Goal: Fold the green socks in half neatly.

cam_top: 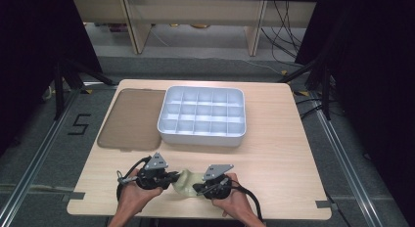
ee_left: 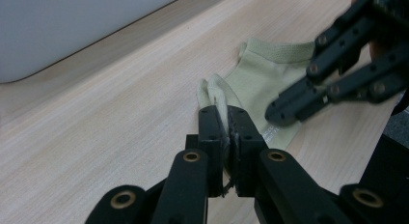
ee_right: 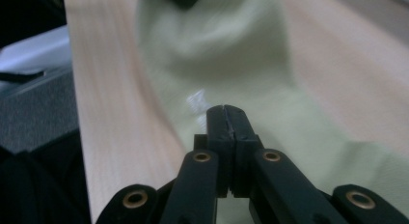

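Pale yellow-green knitted sock lay limp on the light wood-grain worktop, near its front edge, between both grippers. Left gripper: black fingers pinched shut on a folded ridge of the sock's soft fabric. Right gripper: fingers closed together over the cloth; whether they caught any, unclear. White plastic compartment tray stood well behind.

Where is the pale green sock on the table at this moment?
In the high view the sock lies near the table's front edge, between the left gripper and the right gripper, in front of the white divided tray. The left gripper is pinching a fold of it.
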{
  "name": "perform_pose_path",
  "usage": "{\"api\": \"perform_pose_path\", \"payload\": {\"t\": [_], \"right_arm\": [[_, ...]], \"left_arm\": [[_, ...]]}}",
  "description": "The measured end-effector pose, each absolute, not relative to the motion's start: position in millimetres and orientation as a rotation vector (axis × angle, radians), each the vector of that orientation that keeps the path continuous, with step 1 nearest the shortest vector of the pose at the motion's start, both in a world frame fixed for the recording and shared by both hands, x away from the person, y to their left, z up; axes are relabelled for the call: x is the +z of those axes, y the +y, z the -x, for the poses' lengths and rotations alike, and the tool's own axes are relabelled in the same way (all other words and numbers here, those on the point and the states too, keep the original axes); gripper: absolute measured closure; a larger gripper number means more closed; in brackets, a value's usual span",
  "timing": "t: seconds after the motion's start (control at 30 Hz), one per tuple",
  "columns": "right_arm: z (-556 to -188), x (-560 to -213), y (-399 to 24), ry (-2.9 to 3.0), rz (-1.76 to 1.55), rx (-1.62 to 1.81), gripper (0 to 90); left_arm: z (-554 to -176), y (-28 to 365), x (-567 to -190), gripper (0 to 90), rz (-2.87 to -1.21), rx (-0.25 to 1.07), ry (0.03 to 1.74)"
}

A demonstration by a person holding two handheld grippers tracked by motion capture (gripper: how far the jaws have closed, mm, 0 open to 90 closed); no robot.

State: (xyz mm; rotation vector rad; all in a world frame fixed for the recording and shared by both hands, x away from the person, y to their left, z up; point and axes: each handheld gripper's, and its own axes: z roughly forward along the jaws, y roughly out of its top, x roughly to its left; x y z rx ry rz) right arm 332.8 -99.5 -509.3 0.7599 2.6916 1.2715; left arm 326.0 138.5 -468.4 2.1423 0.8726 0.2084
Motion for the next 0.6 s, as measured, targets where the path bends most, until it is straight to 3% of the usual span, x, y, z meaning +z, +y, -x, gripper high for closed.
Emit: {"api": "perform_pose_path", "payload": {"t": [0.13, 0.3, 0.6], "right_arm": [[-355, -499, -103, 2.635, -0.794, 1.242, 90.0], [-369, -511, -94, 2.663, -0.770, 1.178, 89.9], [-370, -508, -87, 2.665, -0.789, 1.166, 88.9]], "left_arm": [[-328, 139, -468, 85.1, -2.162, 0.232, 0.858], [-327, 139, -463, 85.1, -2.170, 0.237, 0.836], [-331, 147, -463, 85.2, -2.155, 0.247, 0.873]]}}
